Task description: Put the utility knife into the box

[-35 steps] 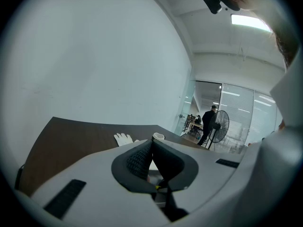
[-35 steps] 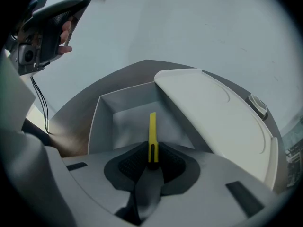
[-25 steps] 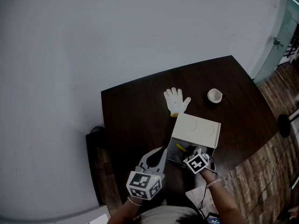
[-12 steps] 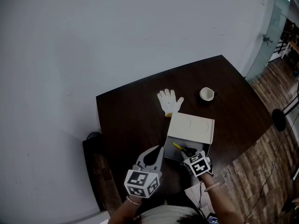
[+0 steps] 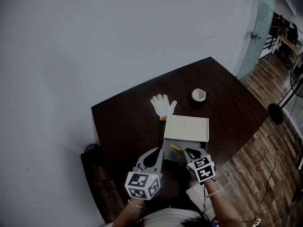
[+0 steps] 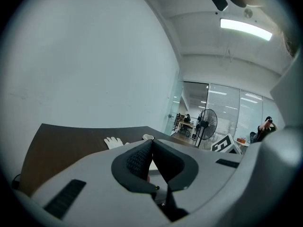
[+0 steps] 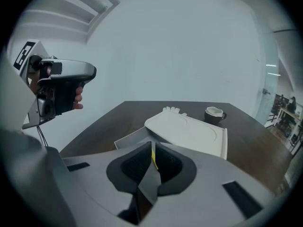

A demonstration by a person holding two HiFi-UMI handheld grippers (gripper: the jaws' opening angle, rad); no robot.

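With the yellow utility knife (image 5: pixel 176 148) lying inside the open box (image 5: pixel 189 144), we judge the placing done. Our right hand-held gripper (image 5: pixel 191 152) hangs over the box's near edge, its jaws just closed to a narrow slit and pinching nothing, while the left hand-held gripper (image 5: pixel 156 156) hovers beside the box, pressed together and empty. The next move, we reckon, is only to draw clear of the dark desk (image 5: pixel 128 122), which also bears a white glove (image 5: pixel 163 106) and a cup (image 5: pixel 199 94), between a pale wall and a plank floor (image 5: pixel 265 174).

Left tool (image 6: pixel 151 144) pressed together; right tool (image 7: pixel 152 149), empty, jaws just closing.
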